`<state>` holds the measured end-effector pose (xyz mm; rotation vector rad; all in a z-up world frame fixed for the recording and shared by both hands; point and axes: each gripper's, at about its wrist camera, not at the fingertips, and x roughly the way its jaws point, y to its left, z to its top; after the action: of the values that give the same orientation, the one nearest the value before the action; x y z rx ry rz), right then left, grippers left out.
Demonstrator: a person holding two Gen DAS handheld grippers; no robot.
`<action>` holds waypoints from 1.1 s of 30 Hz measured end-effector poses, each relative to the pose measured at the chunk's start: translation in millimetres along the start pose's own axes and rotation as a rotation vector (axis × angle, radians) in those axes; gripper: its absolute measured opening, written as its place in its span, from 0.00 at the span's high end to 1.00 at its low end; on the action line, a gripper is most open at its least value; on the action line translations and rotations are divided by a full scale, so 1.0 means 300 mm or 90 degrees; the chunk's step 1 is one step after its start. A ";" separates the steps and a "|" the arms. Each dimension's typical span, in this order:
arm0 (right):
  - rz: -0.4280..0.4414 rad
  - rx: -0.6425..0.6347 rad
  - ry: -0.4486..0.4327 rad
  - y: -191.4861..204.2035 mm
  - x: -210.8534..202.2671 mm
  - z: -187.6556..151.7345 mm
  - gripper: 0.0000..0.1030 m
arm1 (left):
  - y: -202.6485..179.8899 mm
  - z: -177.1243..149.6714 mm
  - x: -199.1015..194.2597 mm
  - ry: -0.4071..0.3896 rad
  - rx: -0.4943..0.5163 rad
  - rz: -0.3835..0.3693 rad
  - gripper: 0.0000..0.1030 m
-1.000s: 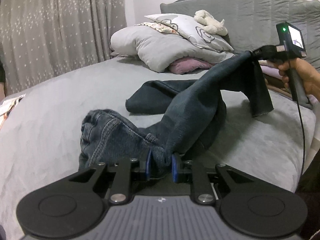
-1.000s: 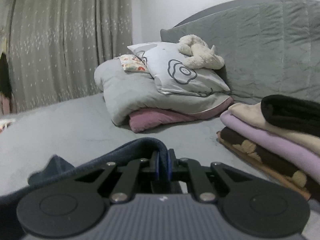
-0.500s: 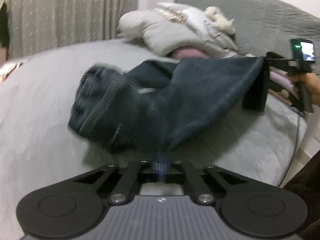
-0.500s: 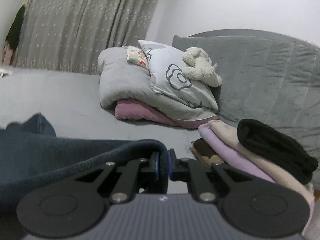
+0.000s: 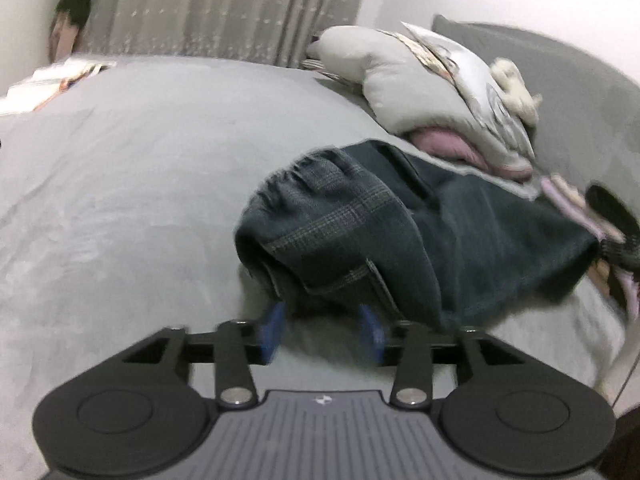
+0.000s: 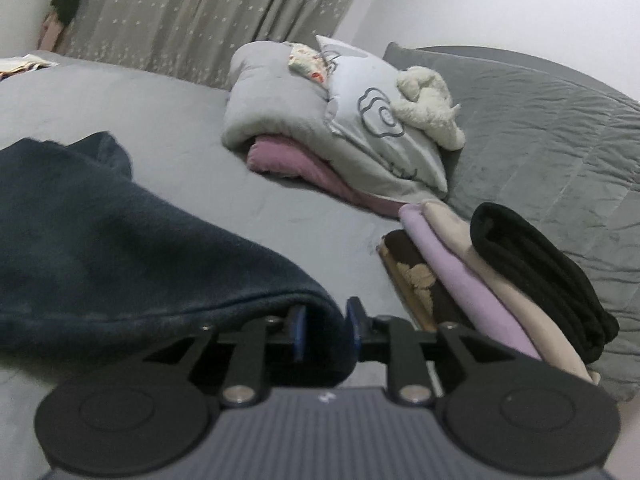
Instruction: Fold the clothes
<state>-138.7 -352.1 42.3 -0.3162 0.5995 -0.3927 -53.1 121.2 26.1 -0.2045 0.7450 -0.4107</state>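
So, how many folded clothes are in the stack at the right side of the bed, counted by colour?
Black: 1
Beige: 1
Lilac: 1
Brown with a pale pattern: 1
Total: 4 folded pieces, as far as the right wrist view shows. The dark jeans lie apart, beside the stack, and are not counted.

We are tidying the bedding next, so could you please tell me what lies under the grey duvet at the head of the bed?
A pink folded blanket pokes out from under the grey duvet. How far it reaches back is covered by the duvet and the pillow.
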 end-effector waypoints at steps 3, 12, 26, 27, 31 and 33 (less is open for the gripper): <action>0.040 -0.016 0.014 0.008 -0.035 -0.005 0.35 | 0.048 0.063 0.025 -0.005 -0.038 0.006 0.23; 0.211 -0.049 0.038 0.087 -0.138 0.046 0.21 | 0.153 0.135 0.131 -0.001 -0.140 -0.053 0.14; 0.511 -0.057 0.003 0.450 -0.204 0.224 0.33 | 0.191 0.167 0.197 0.044 -0.207 -0.084 0.14; 0.535 -0.064 0.004 0.488 -0.205 0.241 0.33 | 0.196 0.169 0.199 0.045 -0.209 -0.083 0.14; 0.606 -0.065 0.011 0.597 -0.209 0.294 0.34 | 0.227 0.166 0.213 0.061 -0.241 -0.081 0.14; 0.620 -0.064 0.013 0.619 -0.209 0.305 0.34 | 0.237 0.169 0.222 0.065 -0.256 -0.082 0.14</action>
<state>-82.3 -145.1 70.2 -0.0870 0.7221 0.5714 46.7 158.2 -1.3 -0.6149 0.9135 -0.3922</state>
